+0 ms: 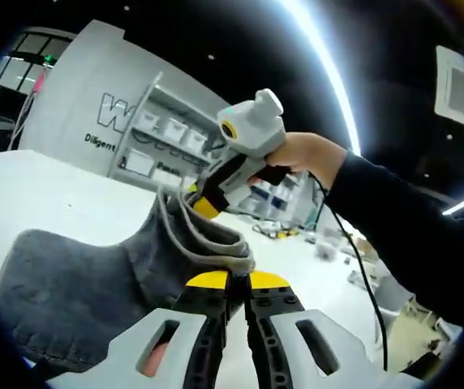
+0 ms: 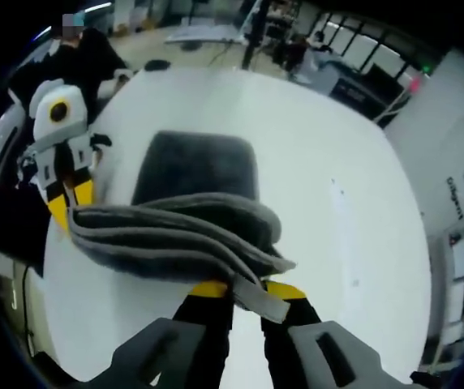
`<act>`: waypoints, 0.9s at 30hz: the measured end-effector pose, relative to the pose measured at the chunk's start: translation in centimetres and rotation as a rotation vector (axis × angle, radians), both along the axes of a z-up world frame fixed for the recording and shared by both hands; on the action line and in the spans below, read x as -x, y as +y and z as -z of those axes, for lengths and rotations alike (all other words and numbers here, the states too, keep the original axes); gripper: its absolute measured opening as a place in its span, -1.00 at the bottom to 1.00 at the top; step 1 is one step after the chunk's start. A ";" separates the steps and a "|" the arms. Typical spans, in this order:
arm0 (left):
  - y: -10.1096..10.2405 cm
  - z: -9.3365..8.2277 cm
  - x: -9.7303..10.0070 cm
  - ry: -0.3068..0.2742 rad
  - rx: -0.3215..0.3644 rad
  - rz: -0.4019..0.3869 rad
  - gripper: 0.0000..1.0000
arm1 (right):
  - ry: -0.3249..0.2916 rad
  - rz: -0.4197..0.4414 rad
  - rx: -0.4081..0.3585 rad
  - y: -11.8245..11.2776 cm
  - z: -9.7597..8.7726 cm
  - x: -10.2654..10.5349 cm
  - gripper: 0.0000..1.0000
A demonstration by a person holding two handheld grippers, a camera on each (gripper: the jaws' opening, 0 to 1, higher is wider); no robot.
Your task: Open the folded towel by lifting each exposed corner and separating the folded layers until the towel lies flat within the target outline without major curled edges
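Plainly, the grey towel [image 2: 195, 215] is soft, limp, light; it hangs folded over the white table [image 2: 337, 203], both grippers clamping its raised edge: left gripper [image 1: 238, 285] at six o'clock, right gripper [image 2: 247, 293] likewise; pinch separate corner layers.

Scene is brightly and evenly lit from overhead. A long ceiling light strip [image 1: 329, 65] is blown out in the left gripper view. The white desk [image 2: 329, 203] is near overexposed, with only faint soft shadows seen. Strong fisheye bending is noted at edges. Background shelving [image 1: 167, 138] is rendered soft; slight blur throughout.
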State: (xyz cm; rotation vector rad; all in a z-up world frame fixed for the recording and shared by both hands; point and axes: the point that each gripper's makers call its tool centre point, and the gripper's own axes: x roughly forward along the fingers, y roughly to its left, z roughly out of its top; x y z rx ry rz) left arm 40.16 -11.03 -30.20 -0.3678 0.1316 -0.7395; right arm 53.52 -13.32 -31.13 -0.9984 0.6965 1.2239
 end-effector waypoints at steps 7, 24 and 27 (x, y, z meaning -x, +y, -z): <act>-0.8 0.3 0.0 0.004 -0.011 0.010 -0.90 | -0.001 0.018 -0.003 -1.1 0.6 0.1 -0.83; -2.1 1.3 0.4 0.017 -0.030 0.033 -0.90 | 0.004 0.044 0.001 -2.9 1.6 0.5 -0.83; -2.4 1.6 0.5 0.023 -0.031 0.037 -0.90 | 0.008 0.053 0.010 -3.5 1.8 0.5 -0.83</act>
